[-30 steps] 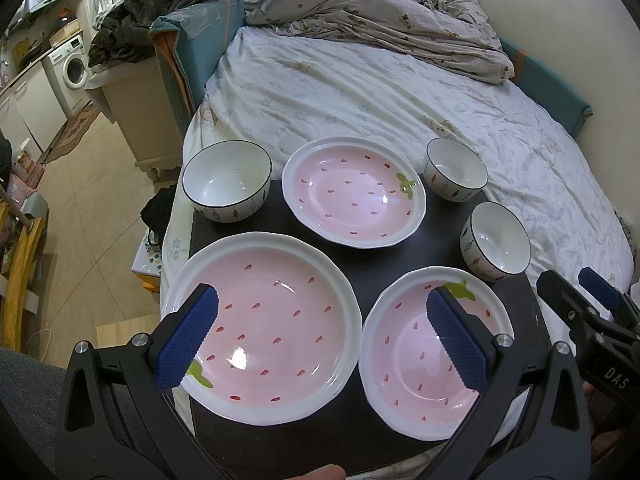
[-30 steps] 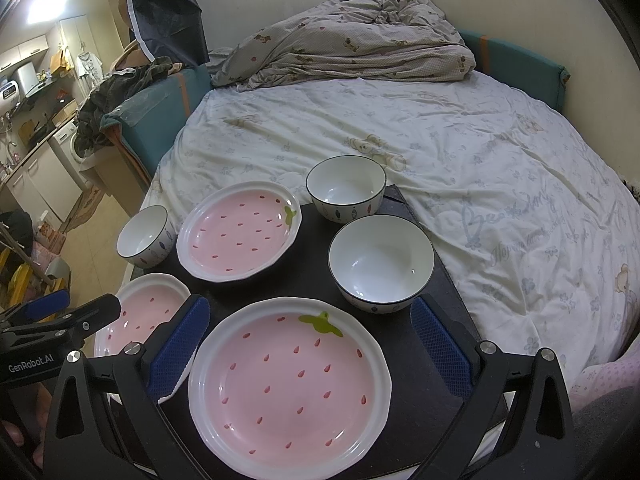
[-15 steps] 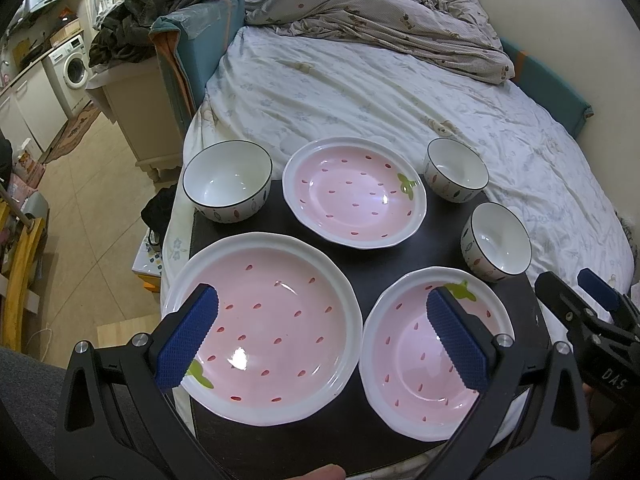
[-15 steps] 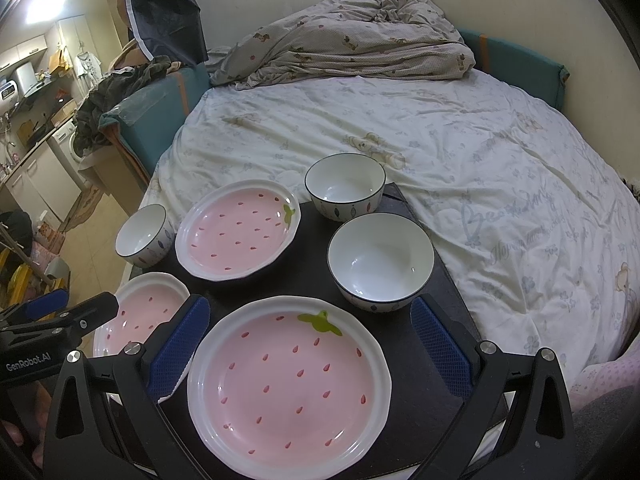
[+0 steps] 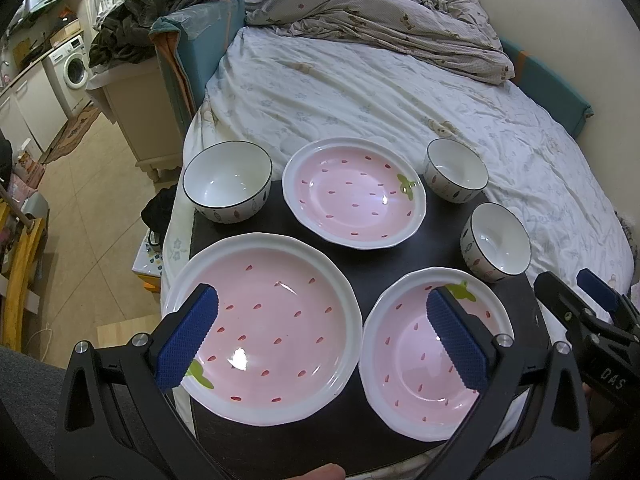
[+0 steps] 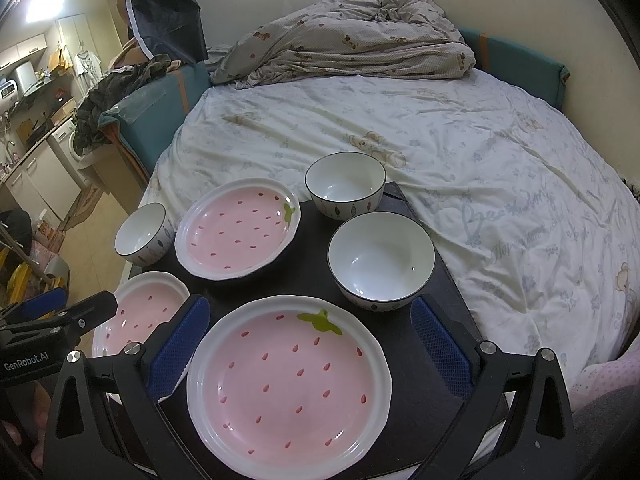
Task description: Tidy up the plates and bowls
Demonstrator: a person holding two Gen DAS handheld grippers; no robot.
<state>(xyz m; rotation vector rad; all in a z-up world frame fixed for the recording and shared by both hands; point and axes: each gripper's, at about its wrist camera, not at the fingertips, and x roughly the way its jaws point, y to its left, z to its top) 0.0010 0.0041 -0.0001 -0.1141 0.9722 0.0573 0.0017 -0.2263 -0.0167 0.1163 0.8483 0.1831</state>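
Three pink strawberry plates and three white bowls sit on a black board [image 5: 400, 256] on the bed. In the left wrist view a big plate [image 5: 264, 320] lies near left, a second plate [image 5: 416, 364] near right, a third [image 5: 354, 192] behind. Bowls stand far left [image 5: 227, 180], far right [image 5: 456, 170] and right [image 5: 496, 240]. My left gripper [image 5: 320, 340] is open above the two near plates. My right gripper [image 6: 312, 352] is open over the near right plate [image 6: 288, 384], with a bowl [image 6: 380, 260] just beyond.
The board rests at the foot of a bed with a white sheet [image 6: 480, 160] and a rumpled duvet [image 6: 352, 52]. Left of the bed the floor [image 5: 92, 216] drops away, with a cabinet [image 5: 136, 112] and a washing machine [image 5: 74, 66].
Both grippers stay open and almost still. The right wrist view has shifted very slightly.
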